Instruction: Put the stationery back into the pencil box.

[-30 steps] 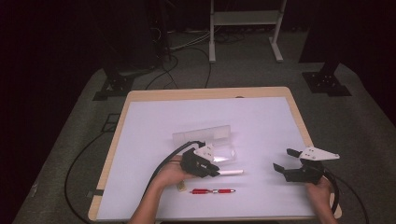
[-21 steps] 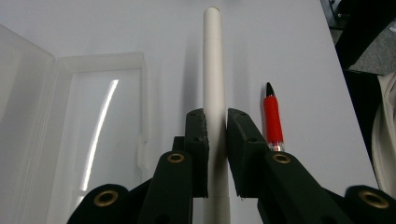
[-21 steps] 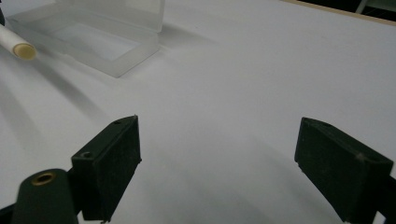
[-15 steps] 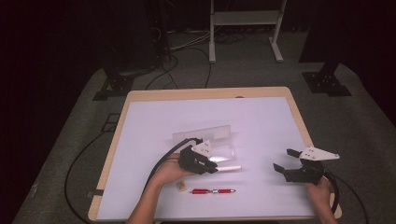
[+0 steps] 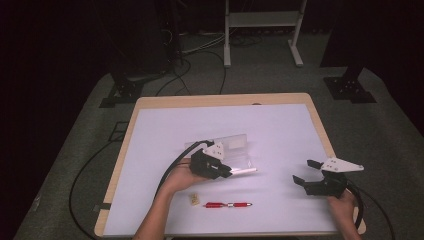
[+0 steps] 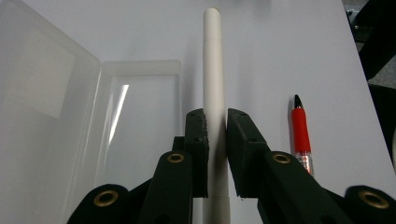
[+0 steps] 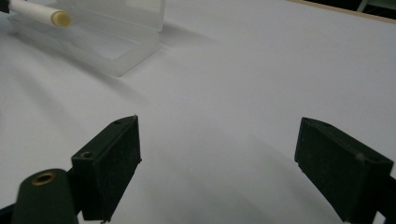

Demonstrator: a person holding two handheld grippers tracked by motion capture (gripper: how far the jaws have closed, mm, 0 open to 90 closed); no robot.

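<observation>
The high view is dim around its edges, the floor and background sinking into near black, while the white table top [image 5: 280,130] is evenly lit from above and reads slightly bluish. Shadows there are soft and short. In the left gripper view the clear case [image 6: 70,116] carries a streak of glare, and focus is sharp. The right gripper view is softer, its near jaws blurred.

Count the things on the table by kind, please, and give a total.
Pens: 2, one white in the left gripper, one red
Clear case: 1
Small tan piece: 1
Total: 4
</observation>
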